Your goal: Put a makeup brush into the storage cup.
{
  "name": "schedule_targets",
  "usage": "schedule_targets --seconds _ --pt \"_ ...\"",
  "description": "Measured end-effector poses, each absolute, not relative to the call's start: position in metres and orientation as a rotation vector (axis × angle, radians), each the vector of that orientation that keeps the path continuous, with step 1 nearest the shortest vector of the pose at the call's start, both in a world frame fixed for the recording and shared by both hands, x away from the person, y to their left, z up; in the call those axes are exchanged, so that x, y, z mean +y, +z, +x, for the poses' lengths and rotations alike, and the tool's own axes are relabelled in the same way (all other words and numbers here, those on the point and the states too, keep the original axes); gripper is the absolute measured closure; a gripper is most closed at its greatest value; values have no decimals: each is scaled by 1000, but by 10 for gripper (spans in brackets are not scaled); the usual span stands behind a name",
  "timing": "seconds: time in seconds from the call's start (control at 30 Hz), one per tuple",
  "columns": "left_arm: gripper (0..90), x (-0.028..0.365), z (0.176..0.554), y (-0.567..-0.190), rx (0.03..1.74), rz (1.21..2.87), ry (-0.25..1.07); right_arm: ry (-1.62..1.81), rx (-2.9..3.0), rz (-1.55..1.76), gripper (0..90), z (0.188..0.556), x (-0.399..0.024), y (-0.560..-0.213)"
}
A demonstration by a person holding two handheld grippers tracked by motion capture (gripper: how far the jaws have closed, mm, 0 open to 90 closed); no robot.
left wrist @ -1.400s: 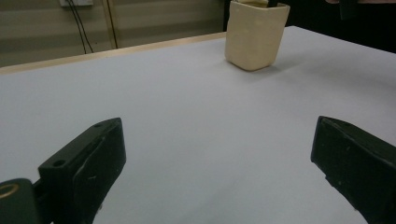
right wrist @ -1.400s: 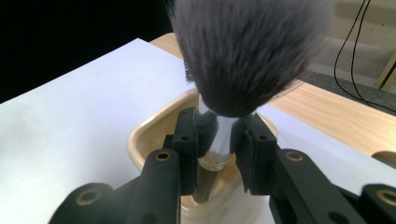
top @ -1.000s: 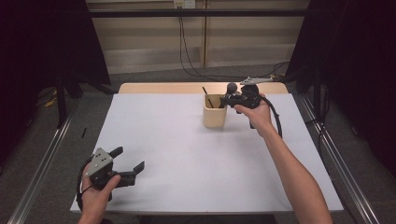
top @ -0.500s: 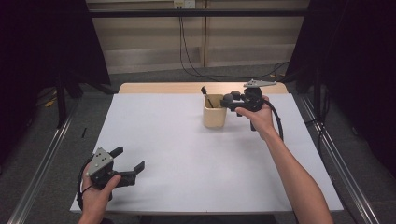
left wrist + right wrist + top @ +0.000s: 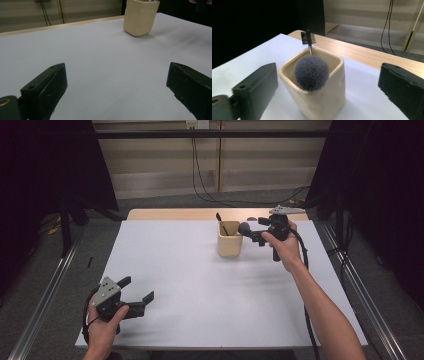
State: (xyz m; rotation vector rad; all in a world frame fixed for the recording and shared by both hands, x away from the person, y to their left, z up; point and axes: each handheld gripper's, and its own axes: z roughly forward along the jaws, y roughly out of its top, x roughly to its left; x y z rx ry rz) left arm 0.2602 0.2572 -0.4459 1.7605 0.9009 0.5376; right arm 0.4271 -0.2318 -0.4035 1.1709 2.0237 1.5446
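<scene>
Two brushes are standing in the cream cup (image 5: pixel 229 245); the right gripper (image 5: pixel 250 233), jaws just opening wide, is releasing the fluffy one (image 5: pixel 312 72). Next, withdrawing cleanly. Left gripper (image 5: pixel 137 294) is idling open.

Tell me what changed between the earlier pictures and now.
The right tool has just been opening its jaws and now stands open beside the cream cup, with the fluffy brush at the cup's rim, apparently let go. The comb brush stays in the cup; the left tool stayed open, resting at the table corner.
</scene>
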Motion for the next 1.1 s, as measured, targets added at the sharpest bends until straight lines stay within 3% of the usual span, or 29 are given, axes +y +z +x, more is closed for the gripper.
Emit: schedule_targets --seconds 1.1 --pt "28 262 251 -442 911 1732 577 1545 1930 1145 22 375 -244 -406"
